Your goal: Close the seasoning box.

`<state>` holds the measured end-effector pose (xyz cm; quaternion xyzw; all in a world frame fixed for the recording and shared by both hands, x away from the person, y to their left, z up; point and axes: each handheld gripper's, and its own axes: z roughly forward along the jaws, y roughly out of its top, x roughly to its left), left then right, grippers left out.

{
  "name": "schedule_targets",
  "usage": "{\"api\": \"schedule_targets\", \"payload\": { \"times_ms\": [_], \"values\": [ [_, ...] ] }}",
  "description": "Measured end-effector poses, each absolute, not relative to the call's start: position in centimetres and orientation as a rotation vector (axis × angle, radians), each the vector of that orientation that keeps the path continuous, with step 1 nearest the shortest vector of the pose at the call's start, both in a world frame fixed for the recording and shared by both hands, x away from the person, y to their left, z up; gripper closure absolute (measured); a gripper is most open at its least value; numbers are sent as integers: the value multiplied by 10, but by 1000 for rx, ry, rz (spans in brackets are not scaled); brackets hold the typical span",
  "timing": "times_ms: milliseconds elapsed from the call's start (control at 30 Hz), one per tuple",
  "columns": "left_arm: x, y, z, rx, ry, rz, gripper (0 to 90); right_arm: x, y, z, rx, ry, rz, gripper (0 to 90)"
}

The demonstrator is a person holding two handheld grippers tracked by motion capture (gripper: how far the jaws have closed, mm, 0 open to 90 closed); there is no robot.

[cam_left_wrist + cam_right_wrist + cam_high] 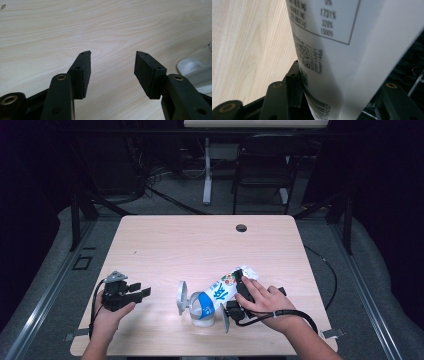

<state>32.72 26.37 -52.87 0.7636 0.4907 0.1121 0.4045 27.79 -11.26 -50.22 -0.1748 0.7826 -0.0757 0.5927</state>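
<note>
A white carton (223,290) with blue print and a colourful top lies tilted across the front middle of the table. Its lower end rests at a clear vessel (202,314) that looks white inside. My right gripper (243,281) is shut on the carton's upper part, with a hand over it. In the right gripper view the carton (337,50) shows a printed table and a barcode, and one pad (298,82) presses its side. My left gripper (141,291) is open at the front left, just above bare wood. Its jaws (112,65) hold nothing.
A grey round piece (182,297) stands just left of the vessel. The vessel's pale edge (193,66) lies to the right of the left jaws. The table (200,240) has a cable hole (241,228) at the back. A chair (262,165) stands beyond it.
</note>
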Motion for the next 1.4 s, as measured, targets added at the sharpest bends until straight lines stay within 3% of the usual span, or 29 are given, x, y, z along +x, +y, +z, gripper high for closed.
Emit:
{"api": "schedule_targets", "payload": {
  "times_ms": [1400],
  "values": [
    [328, 264, -530, 1933, 1247, 275, 478, 278, -113, -504, -413, 1818, -159, 486]
  ]
}}
